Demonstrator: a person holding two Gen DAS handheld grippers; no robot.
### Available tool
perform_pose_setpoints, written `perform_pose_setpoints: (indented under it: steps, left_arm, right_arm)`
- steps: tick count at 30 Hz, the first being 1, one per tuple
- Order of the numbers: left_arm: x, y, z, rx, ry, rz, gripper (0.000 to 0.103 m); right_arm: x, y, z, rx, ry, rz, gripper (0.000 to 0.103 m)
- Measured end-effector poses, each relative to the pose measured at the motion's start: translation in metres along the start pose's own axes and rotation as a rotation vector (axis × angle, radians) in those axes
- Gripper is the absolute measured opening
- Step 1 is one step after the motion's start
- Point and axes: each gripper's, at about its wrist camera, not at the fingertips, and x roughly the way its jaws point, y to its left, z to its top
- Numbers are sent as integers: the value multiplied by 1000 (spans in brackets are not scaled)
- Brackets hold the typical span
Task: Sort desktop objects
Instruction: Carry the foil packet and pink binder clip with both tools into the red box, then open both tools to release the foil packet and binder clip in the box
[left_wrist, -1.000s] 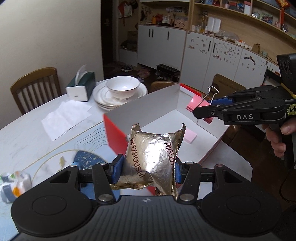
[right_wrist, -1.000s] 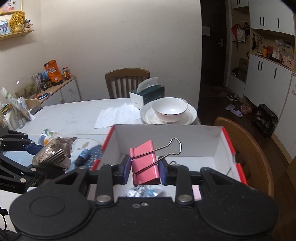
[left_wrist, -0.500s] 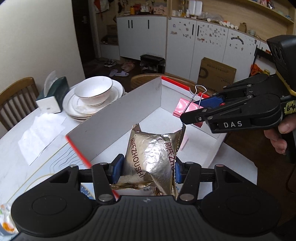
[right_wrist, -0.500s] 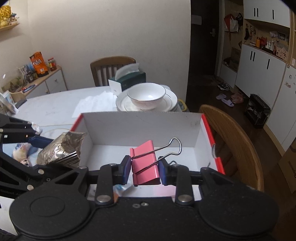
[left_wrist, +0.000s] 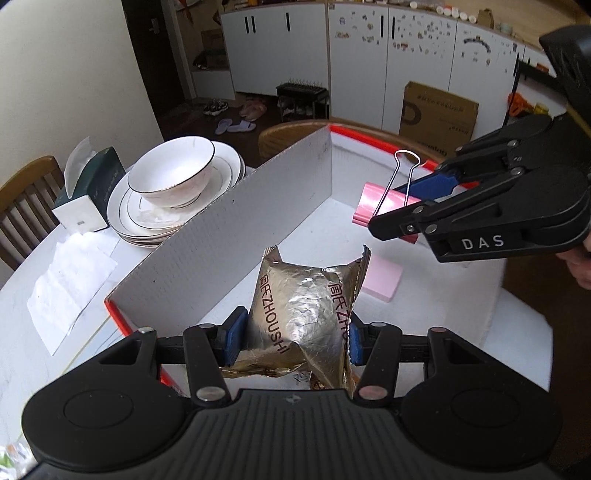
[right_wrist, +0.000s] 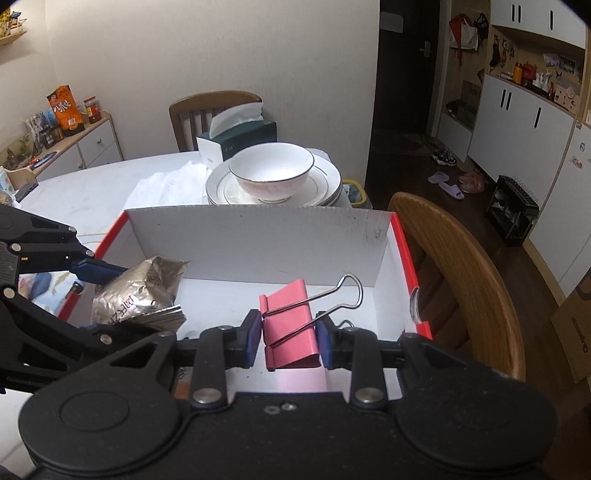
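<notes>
My left gripper (left_wrist: 293, 334) is shut on a crumpled silver foil snack packet (left_wrist: 303, 306) and holds it over the near end of the red-edged white cardboard box (left_wrist: 240, 221). The packet also shows in the right wrist view (right_wrist: 140, 295). My right gripper (right_wrist: 289, 338) is shut on a pink binder clip (right_wrist: 290, 325) with wire handles, held above the box interior (right_wrist: 258, 251). In the left wrist view the right gripper (left_wrist: 391, 218) and clip (left_wrist: 380, 203) hang over the box's right side. A pink block (left_wrist: 382, 282) lies on the box floor.
A white bowl (left_wrist: 171, 171) on stacked plates and a green tissue box (left_wrist: 90, 192) stand beyond the box, with white paper (left_wrist: 70, 280) on the table. Wooden chairs (right_wrist: 461, 280) stand at the table's edges.
Both grippers have moved forward over the box with their objects still held. The box now fills more of both views.
</notes>
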Motion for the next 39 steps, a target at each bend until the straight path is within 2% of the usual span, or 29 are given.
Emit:
perform_pose_setpoints:
  steps: [14, 18, 30, 39]
  left_arm:
    - [50, 3, 9, 59, 122, 7, 51]
    - [60, 2, 8, 68, 154, 9, 51]
    - [74, -3, 11, 90, 230, -6, 51]
    - [76, -4, 10, 87, 272, -21, 52]
  right_arm:
    - [45, 0, 13, -64, 97, 6, 30]
    - [61, -2, 16, -42, 153, 6, 30]
    - [88, 10, 18, -110, 333, -8, 30]
    - [95, 9, 18, -112, 369, -20, 30]
